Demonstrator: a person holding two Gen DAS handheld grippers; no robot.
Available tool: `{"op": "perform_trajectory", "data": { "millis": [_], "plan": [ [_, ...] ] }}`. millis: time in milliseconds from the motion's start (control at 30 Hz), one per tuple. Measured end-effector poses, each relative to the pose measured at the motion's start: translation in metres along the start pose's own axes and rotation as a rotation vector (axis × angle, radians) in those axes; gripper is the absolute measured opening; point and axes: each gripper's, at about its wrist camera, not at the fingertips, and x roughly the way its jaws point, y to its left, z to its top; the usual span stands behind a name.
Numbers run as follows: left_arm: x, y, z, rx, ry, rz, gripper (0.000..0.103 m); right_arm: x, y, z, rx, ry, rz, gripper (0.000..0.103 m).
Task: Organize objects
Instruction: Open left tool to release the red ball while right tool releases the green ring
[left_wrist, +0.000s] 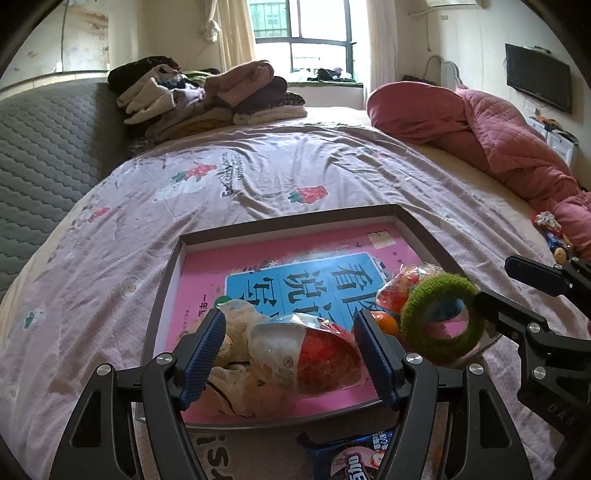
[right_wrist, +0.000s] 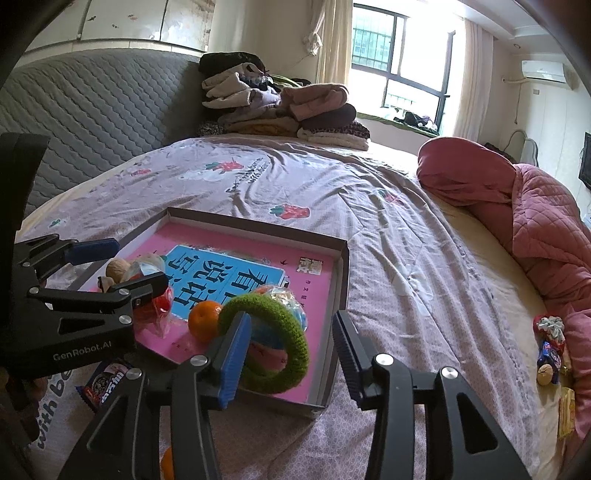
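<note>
Printed bedsheet (left_wrist: 258, 177) filling mid-frame, shallow tray (left_wrist: 164, 280) with pink book at lower centre, left gripper (left_wrist: 291, 354) spread wide around wrapped red snack (left_wrist: 317, 354) in the tray, right gripper (right_wrist: 288, 354) wide open, green knitted ring (right_wrist: 273, 343) leaning against its left finger, orange (right_wrist: 203, 319) beside ring.

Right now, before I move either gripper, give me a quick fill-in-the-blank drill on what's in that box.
1. The green knitted ring hangs on a finger of the ____ gripper.
2. The box rests on the ____.
3. The orange lies ____ the box.
4. The left gripper has its jaws ____ around a red-and-clear snack packet.

Missing words: right; bed; inside; open
</note>
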Motion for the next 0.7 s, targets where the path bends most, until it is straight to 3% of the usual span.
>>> {"op": "perform_trajectory", "data": {
  "millis": [267,700],
  "plan": [
    [-0.004,0.004,0.003,-0.021,-0.017,-0.024,0.074,0.0,0.001,0.002,0.001,0.002,0.005,0.046],
    [-0.014,0.006,0.008,-0.021,-0.055,0.012,0.074,-0.006,-0.003,0.006,0.018,-0.033,0.01,0.047]
  ]
}}
